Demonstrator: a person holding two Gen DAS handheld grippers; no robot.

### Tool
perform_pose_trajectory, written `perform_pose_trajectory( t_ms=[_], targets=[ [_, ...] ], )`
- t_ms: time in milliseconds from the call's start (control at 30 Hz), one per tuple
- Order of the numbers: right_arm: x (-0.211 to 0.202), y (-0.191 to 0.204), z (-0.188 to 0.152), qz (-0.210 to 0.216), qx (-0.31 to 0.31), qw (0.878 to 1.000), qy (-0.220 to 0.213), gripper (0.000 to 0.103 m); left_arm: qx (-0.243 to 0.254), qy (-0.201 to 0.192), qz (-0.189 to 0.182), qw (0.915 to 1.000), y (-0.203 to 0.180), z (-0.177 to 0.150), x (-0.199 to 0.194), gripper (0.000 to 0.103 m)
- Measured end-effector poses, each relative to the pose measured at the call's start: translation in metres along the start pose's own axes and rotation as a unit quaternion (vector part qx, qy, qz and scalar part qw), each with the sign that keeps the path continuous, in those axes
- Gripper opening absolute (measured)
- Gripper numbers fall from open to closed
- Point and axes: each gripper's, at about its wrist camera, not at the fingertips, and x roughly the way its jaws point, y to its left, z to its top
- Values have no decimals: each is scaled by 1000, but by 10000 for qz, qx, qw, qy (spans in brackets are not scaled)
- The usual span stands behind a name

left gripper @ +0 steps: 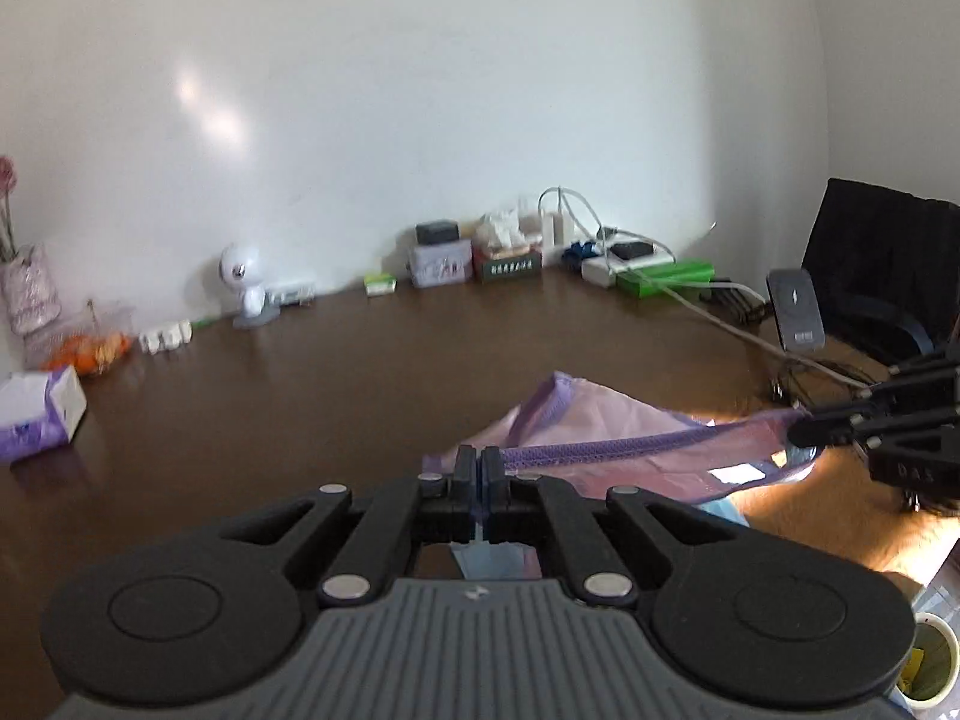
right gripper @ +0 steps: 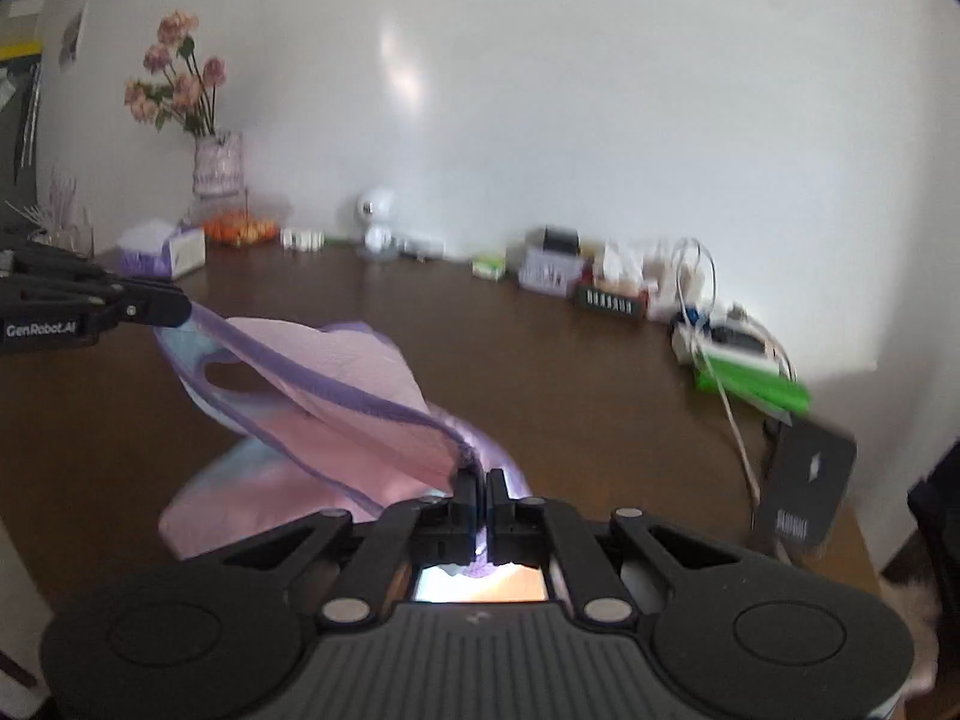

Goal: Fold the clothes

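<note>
A small pink garment [left gripper: 624, 420] with purple trim and a pale blue part hangs stretched above the brown table [left gripper: 300, 384]. My left gripper [left gripper: 479, 457] is shut on one end of its purple trim. My right gripper [left gripper: 801, 429] shows at the right edge of the left wrist view, shut on the other end. In the right wrist view the garment [right gripper: 336, 402] sags between my right gripper [right gripper: 480, 480], shut on the trim, and my left gripper [right gripper: 174, 307] at the left edge.
Along the wall stand a tissue box [left gripper: 42, 414], a bag of oranges [left gripper: 90, 351], a white camera [left gripper: 243, 285], boxes and chargers [left gripper: 510, 258], a green box [left gripper: 666, 279], cables and a black stand [left gripper: 795, 309]. A black chair [left gripper: 882, 264] is right. A flower vase [right gripper: 216, 165] stands far left.
</note>
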Motion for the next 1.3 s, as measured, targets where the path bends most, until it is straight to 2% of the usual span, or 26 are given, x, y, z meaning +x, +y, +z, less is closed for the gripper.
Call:
perform_pose_trajectory(
  t_ms=[67,133,267,333,400,433,500,533,600,667,833,900,967,1033,1100,1167,1233,1300],
  targets=[
    [-6,2,-35,100,238,9988,414,2,-308,65,-75,9995,-1,-22,-7,1],
    [-11,4,-56,193,342,9969,682,3,-417,200,-64,9989,-2,-36,-10,1],
    [-23,16,-52,78,-195,9993,318,25,-19,232,126,9997,-7,-48,-9,5],
    [-24,26,-50,31,-707,9972,220,28,112,152,188,9996,-10,-52,-10,6],
    [-15,38,-50,14,-1186,9922,387,27,187,100,184,9996,-14,-55,-12,13],
    [-12,41,-50,13,-1213,9915,469,25,241,98,186,9995,-16,-56,-11,17],
    [-8,42,-49,23,-1060,9928,550,21,434,81,245,9987,-21,-59,-12,34],
    [-7,41,-48,-27,-987,9937,528,17,522,61,271,9982,-23,-60,-12,35],
    [-9,40,-46,-106,-904,9950,401,16,667,53,310,9973,-25,-62,-11,36],
    [-11,38,-43,-134,-807,9963,261,2,743,78,329,9967,-26,-62,-8,36],
    [-21,28,-35,-351,-463,9983,-99,1,929,132,91,9955,-27,-64,-9,39],
    [-26,25,-32,-240,-435,9985,-208,1,1131,161,38,9934,-29,-67,-9,42],
    [-26,31,-35,-13,-763,9970,-137,4,1400,155,67,9900,-29,-71,-9,42],
    [-21,42,-39,113,-1124,9936,26,13,1623,148,15,9866,-26,-74,-7,41],
    [-17,50,-41,187,-1271,9916,128,15,1840,234,-70,9826,-24,-75,-2,41],
    [-14,56,-42,256,-1357,9903,170,22,2074,330,-110,9776,-24,-76,3,39],
    [-15,59,-43,251,-1399,9898,114,29,2192,391,-162,9748,-24,-75,7,28],
    [-16,59,-45,268,-1362,9902,136,31,2269,426,-196,9728,-24,-74,9,14]
  ],
)
